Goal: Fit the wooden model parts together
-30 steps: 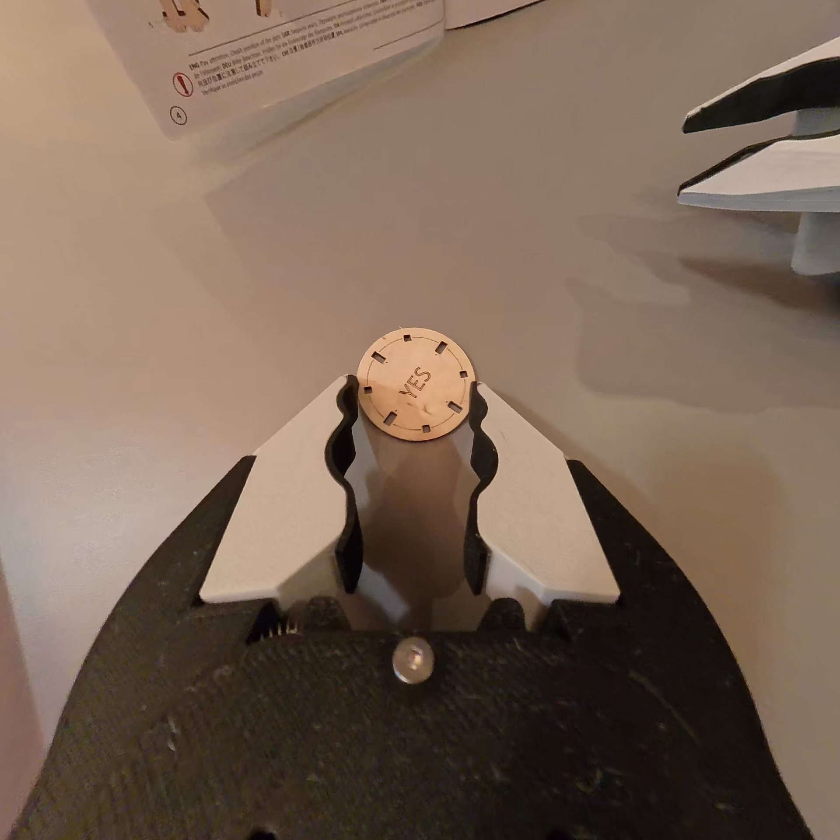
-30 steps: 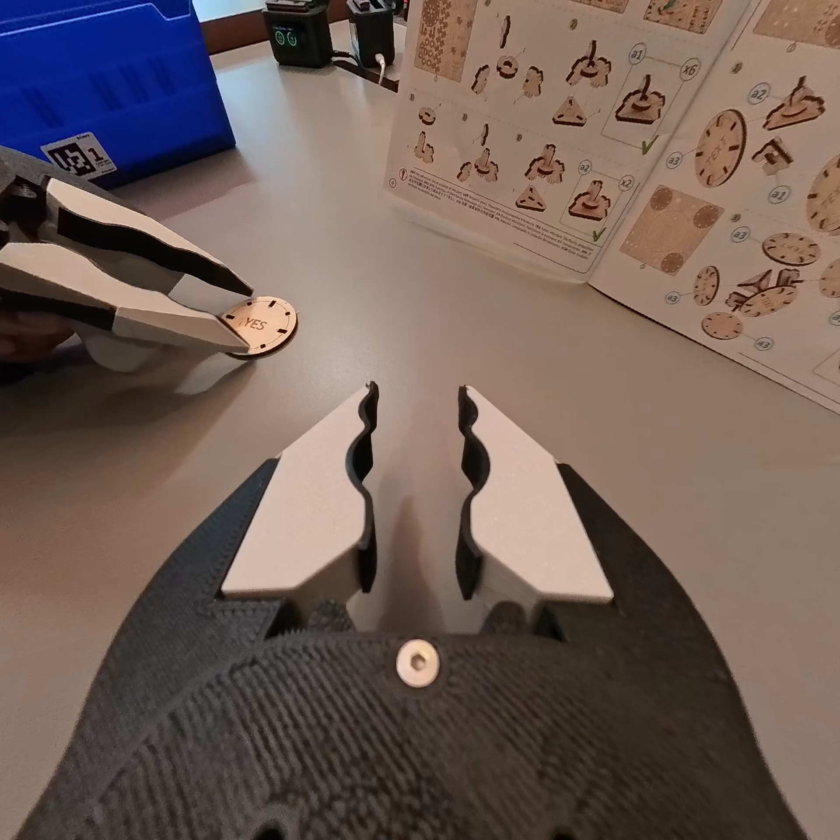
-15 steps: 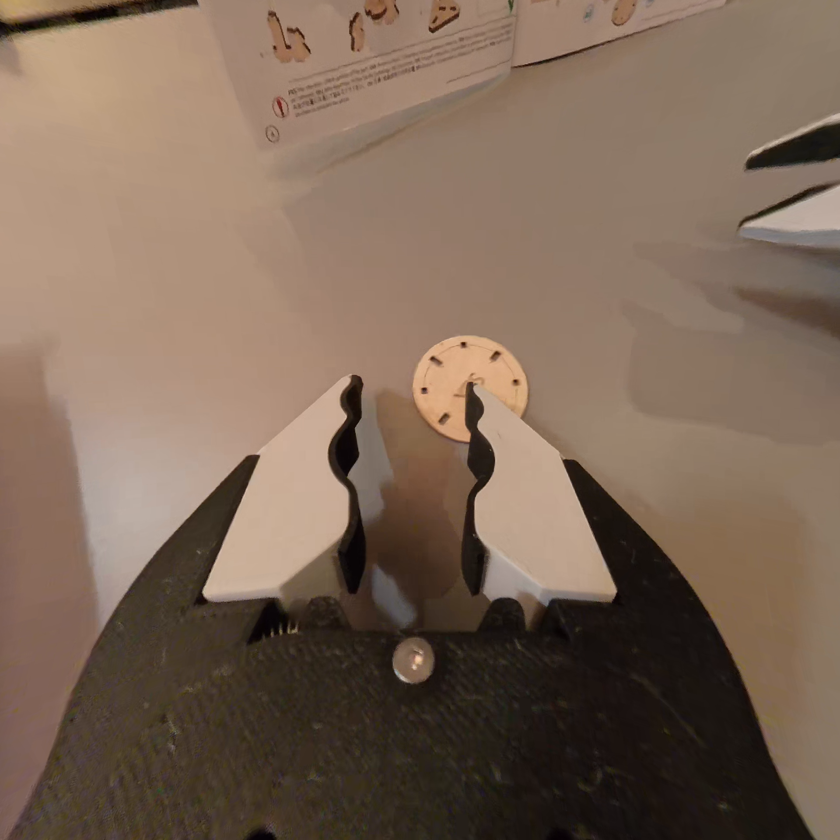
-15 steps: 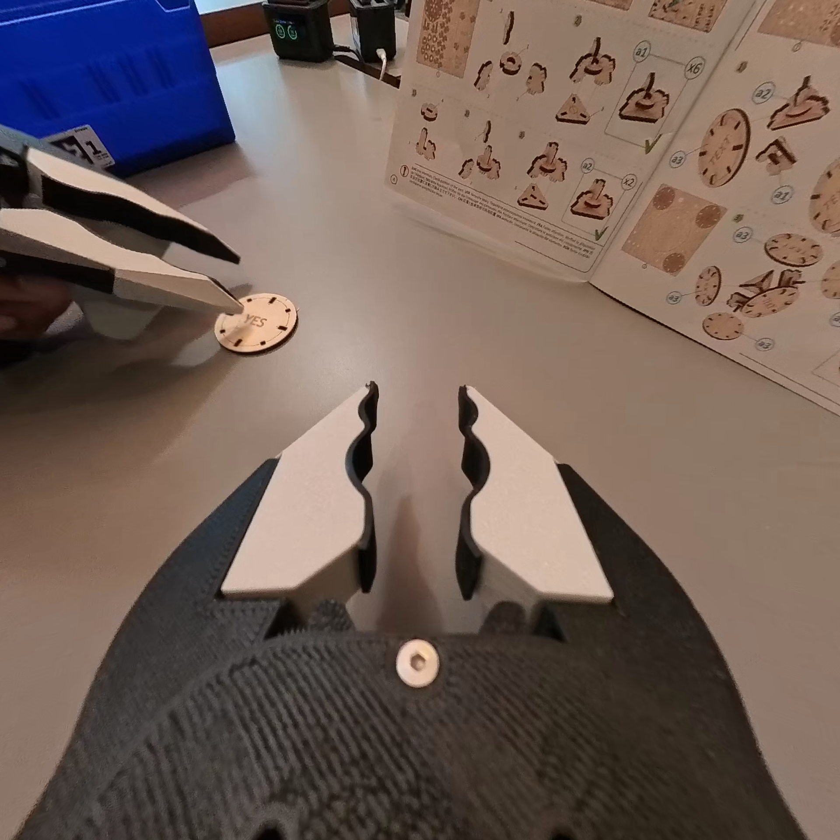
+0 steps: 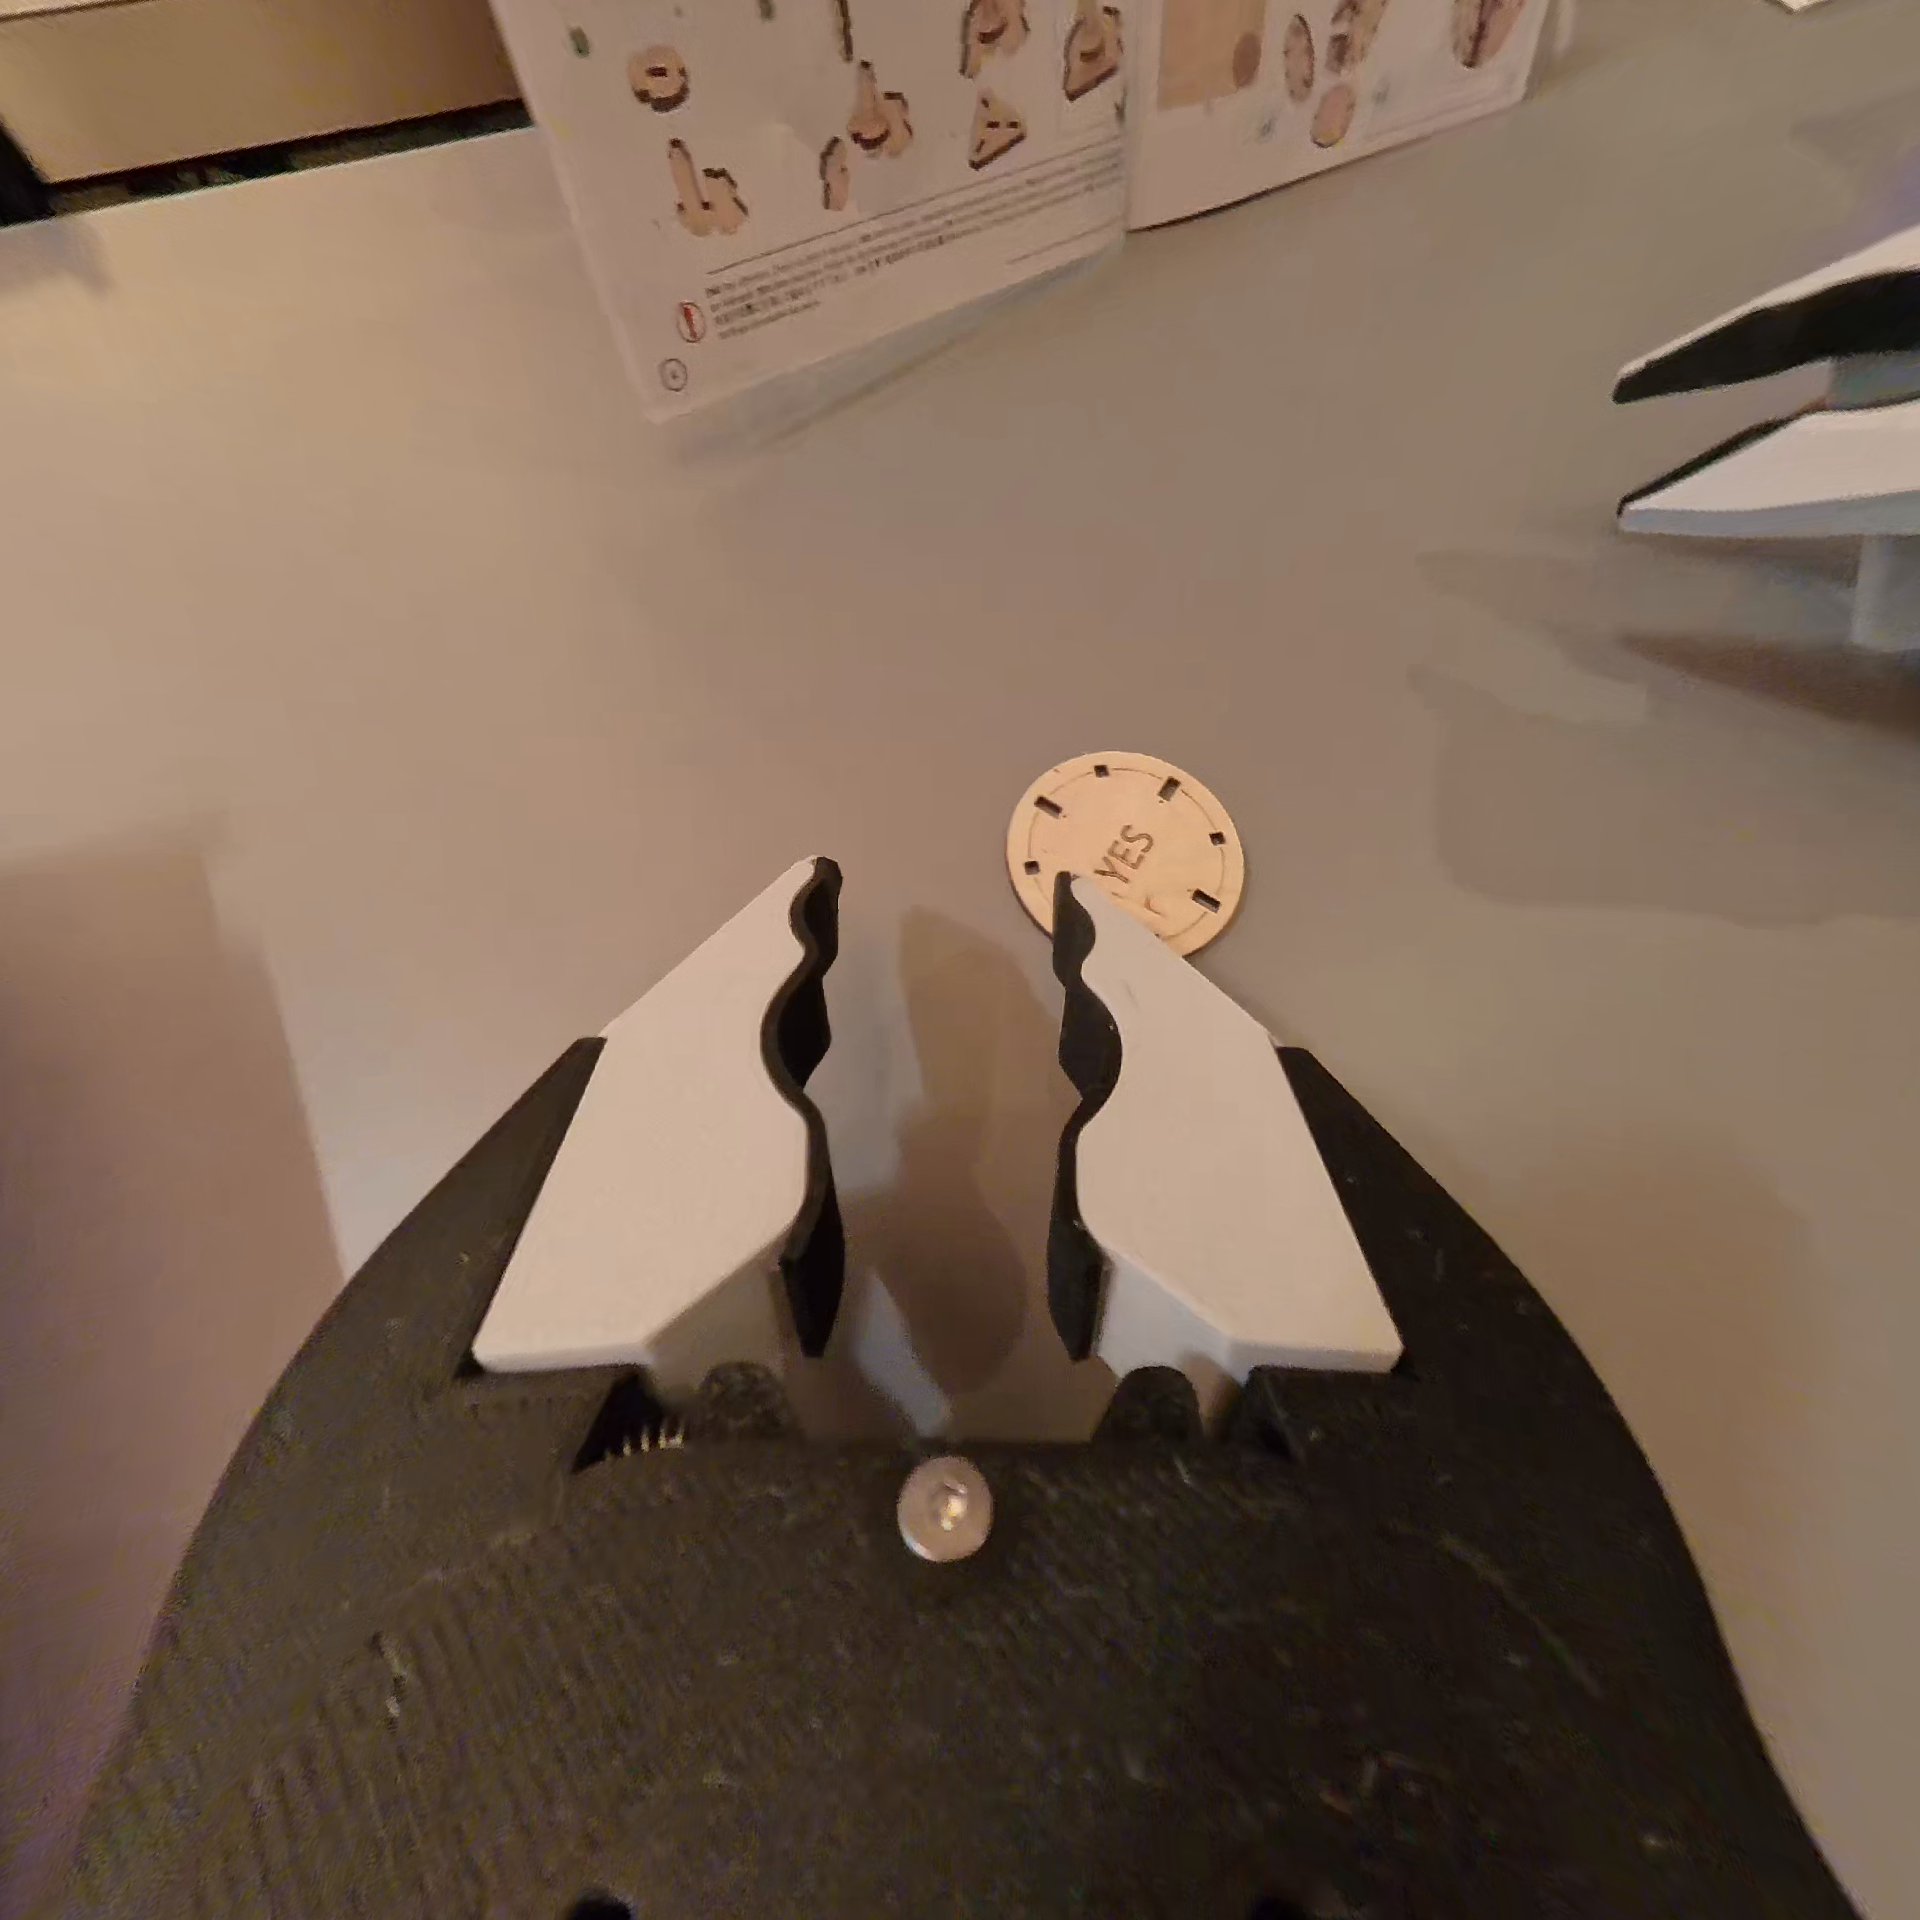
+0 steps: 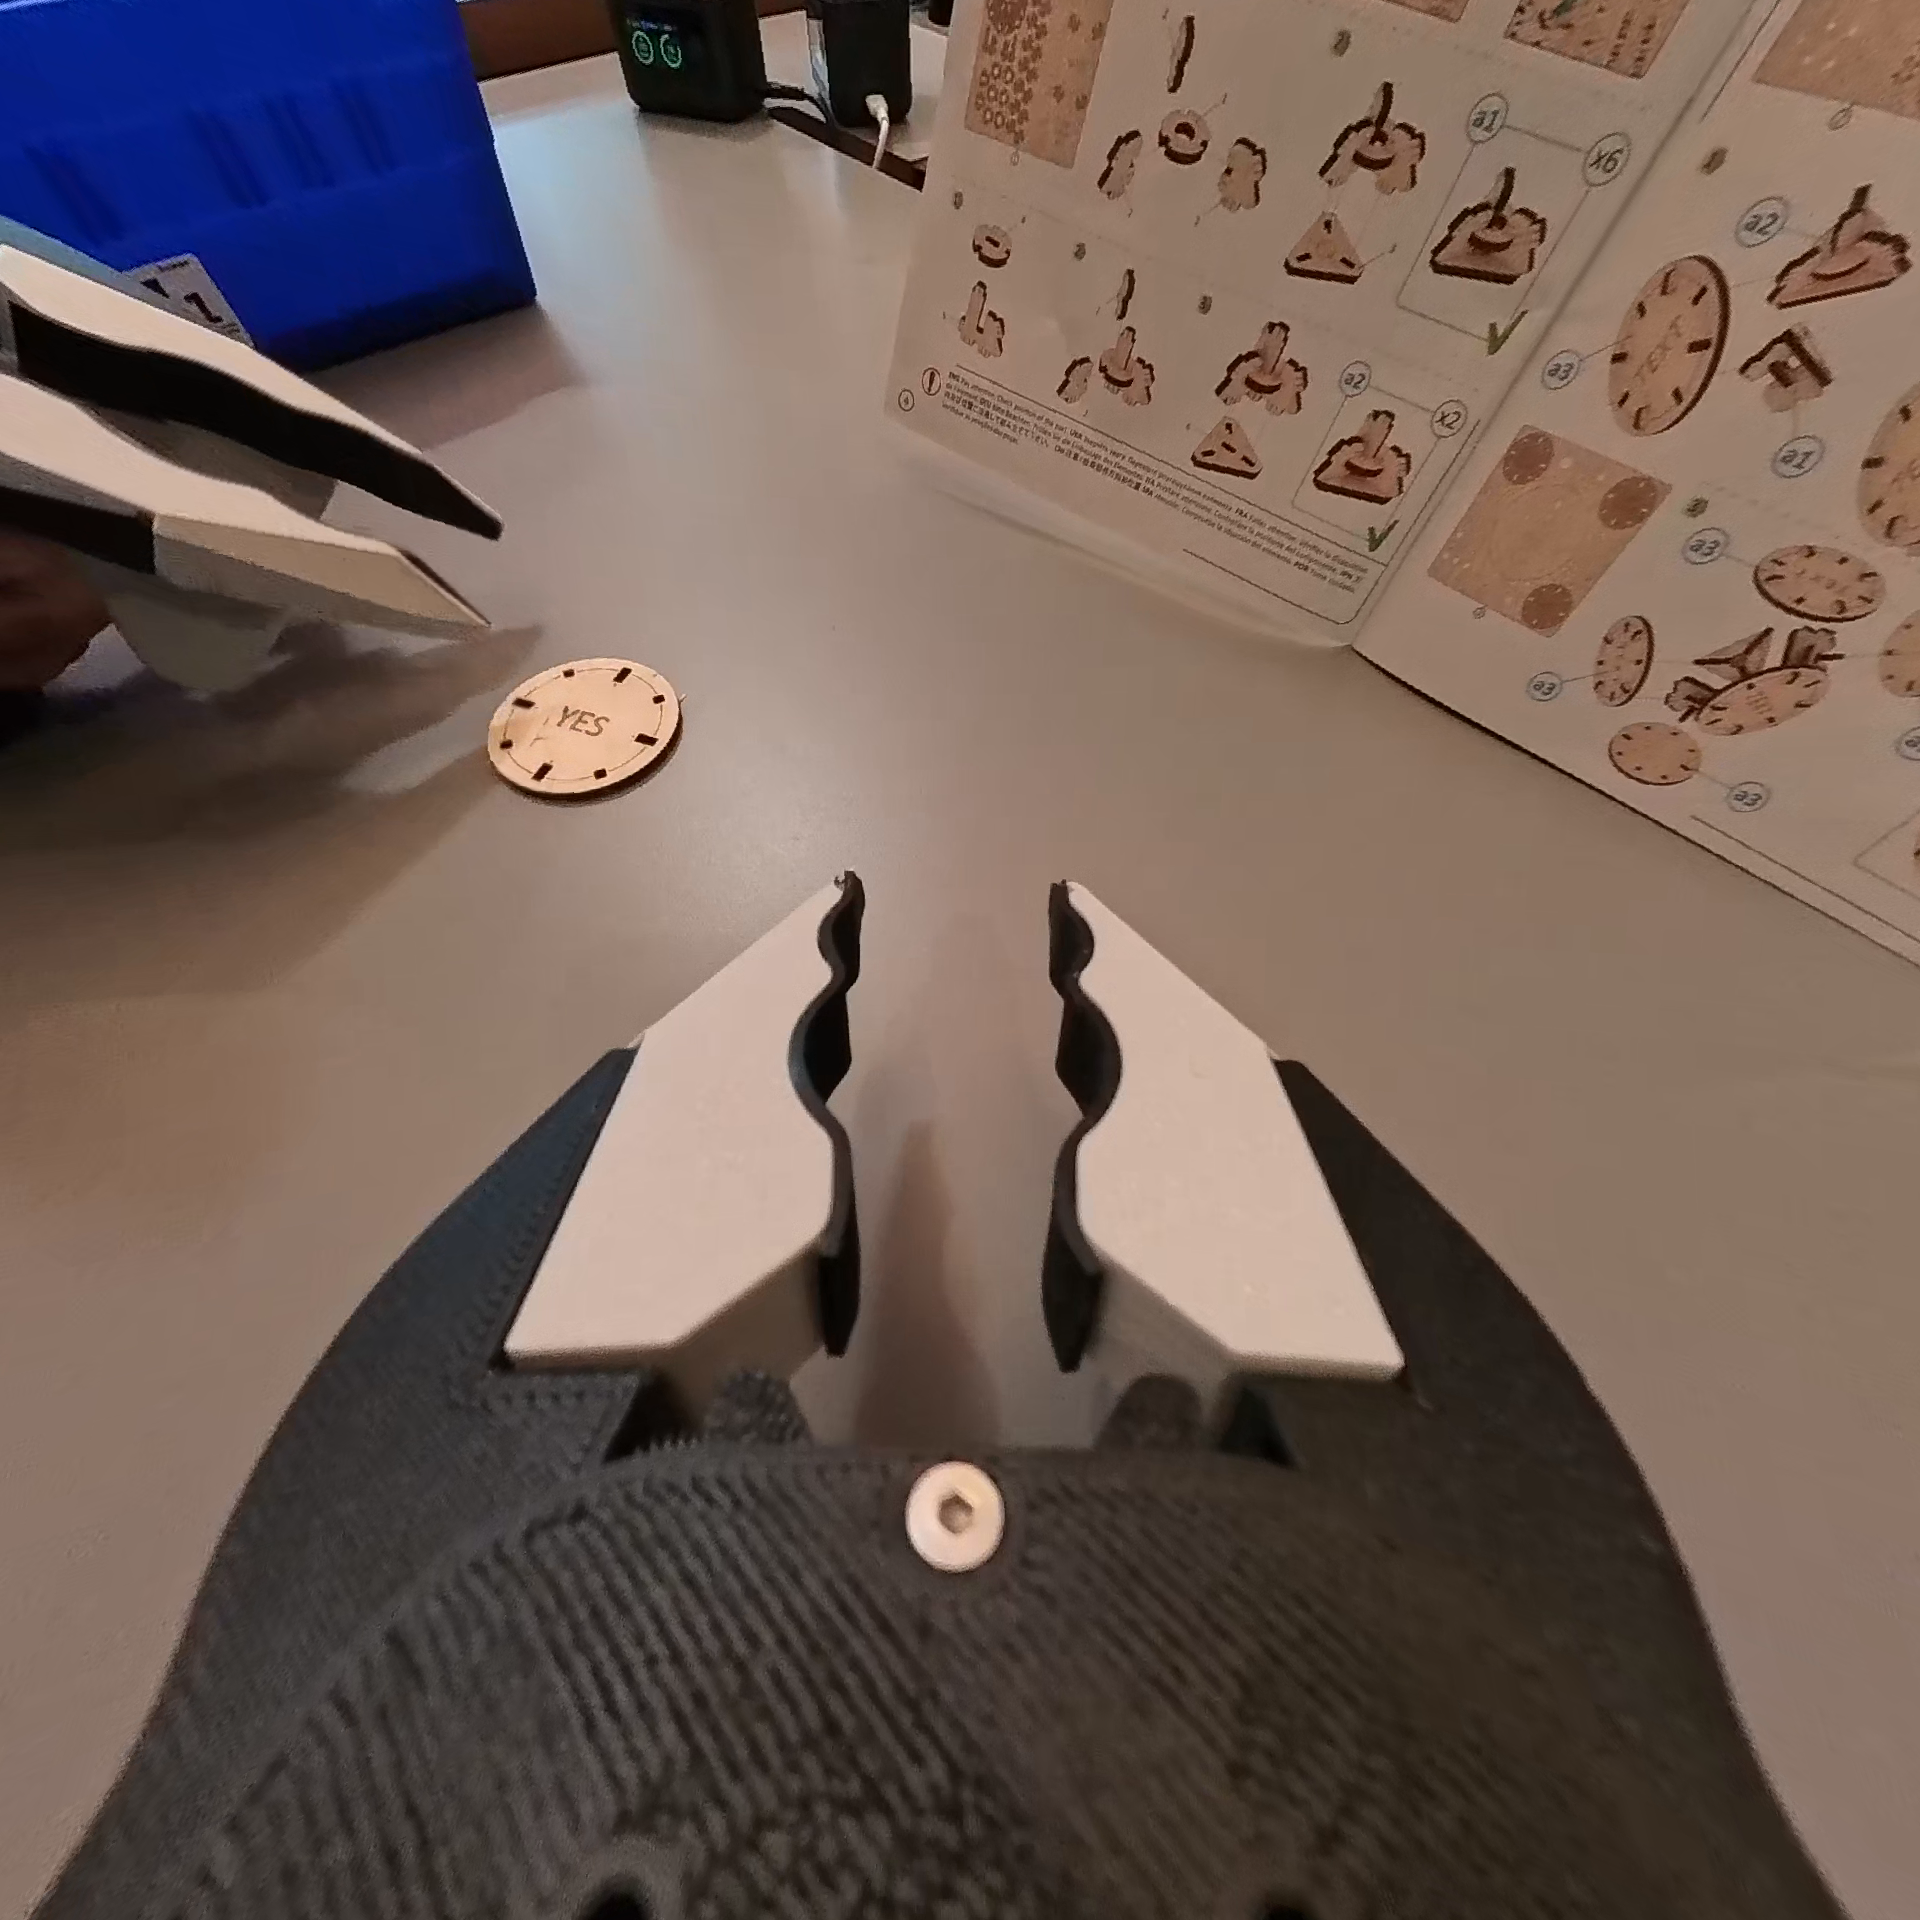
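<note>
Disc (image 5: 1127, 847) now lies flat, apparently clear of left claw (image 5: 940, 878).

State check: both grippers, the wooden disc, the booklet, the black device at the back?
Left gripper: open, holding nothing.
Right gripper: open, holding nothing.
Wooden disc: flat on the table, engraved face up.
Instruction booklet: open.
Black device: display lit green.
</note>
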`<state>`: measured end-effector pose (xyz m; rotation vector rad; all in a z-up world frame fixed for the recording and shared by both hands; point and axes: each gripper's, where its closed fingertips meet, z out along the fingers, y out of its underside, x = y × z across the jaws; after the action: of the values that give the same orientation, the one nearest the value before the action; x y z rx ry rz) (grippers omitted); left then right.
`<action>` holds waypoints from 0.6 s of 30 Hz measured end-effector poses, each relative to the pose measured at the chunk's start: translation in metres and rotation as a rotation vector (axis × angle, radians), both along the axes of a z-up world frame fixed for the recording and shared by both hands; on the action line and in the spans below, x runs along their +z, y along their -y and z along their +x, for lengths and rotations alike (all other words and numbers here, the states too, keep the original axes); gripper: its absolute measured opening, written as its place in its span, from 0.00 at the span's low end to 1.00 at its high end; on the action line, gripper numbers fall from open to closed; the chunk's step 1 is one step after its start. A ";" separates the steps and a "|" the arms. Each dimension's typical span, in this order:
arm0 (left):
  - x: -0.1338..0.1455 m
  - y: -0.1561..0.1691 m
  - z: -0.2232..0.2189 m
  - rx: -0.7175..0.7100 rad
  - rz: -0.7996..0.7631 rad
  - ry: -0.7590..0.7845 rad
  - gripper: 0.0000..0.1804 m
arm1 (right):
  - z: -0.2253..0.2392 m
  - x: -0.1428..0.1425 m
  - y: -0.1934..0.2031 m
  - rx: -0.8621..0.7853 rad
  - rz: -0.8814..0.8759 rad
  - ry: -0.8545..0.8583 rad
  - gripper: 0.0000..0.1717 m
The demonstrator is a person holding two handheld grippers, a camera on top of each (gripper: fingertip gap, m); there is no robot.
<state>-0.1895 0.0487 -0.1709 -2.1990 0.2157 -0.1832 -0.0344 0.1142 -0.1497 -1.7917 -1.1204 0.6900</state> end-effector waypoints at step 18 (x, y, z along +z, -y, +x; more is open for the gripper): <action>-0.013 0.004 0.017 -0.096 -0.047 -0.139 0.24 | -0.001 -0.001 0.001 0.000 0.023 0.017 0.21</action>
<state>-0.1727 0.0449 -0.1836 -2.2515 0.3991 -0.0888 -0.0350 0.1132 -0.1506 -1.7811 -1.1356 0.6609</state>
